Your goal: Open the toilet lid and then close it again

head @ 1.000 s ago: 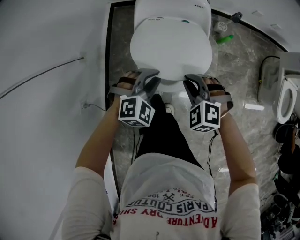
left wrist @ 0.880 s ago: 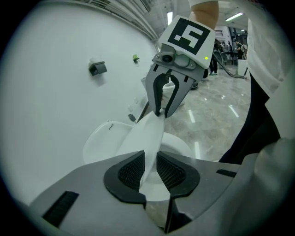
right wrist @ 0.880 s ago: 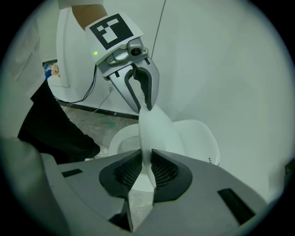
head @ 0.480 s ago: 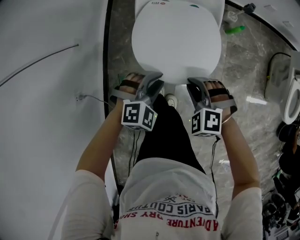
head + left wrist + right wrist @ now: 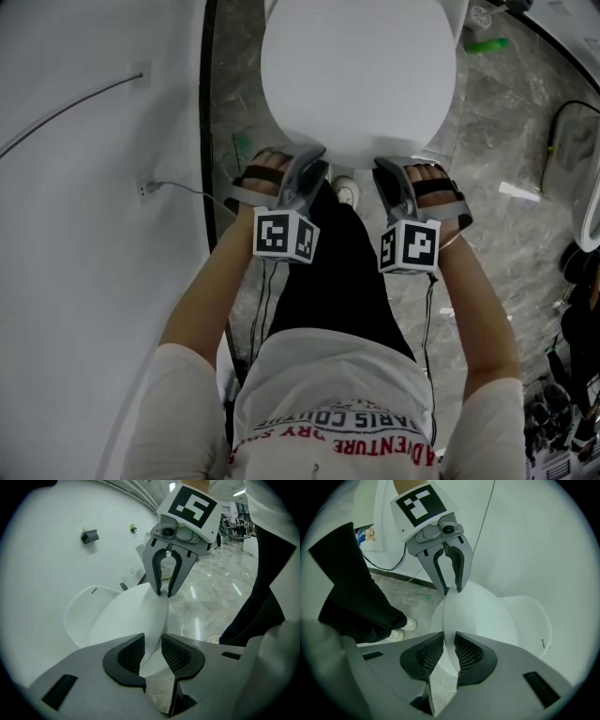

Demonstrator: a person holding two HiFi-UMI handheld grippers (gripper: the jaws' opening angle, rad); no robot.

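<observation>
The white toilet lid [image 5: 356,75] fills the top of the head view, and both grippers hold at its front rim. My left gripper [image 5: 312,169] has the rim between its jaws. In the left gripper view the lid [image 5: 136,616] slants up from the left gripper [image 5: 152,651]; its jaws have just been opening and stand loose around the rim. My right gripper [image 5: 386,173] is at the rim's other side. In the right gripper view the right gripper [image 5: 449,651] has its pads closed on the lid's edge [image 5: 473,611]. Each view shows the other gripper further along the rim.
A white wall with a thin cable [image 5: 75,103] and a socket [image 5: 142,187] runs along the left. The person's black trouser leg [image 5: 328,272] and a shoe [image 5: 347,192] stand right before the toilet. A green bottle [image 5: 489,44] lies on the marble floor behind.
Both grippers have come down together with the lid's front rim. The lid now looks larger and flatter in the head view.
</observation>
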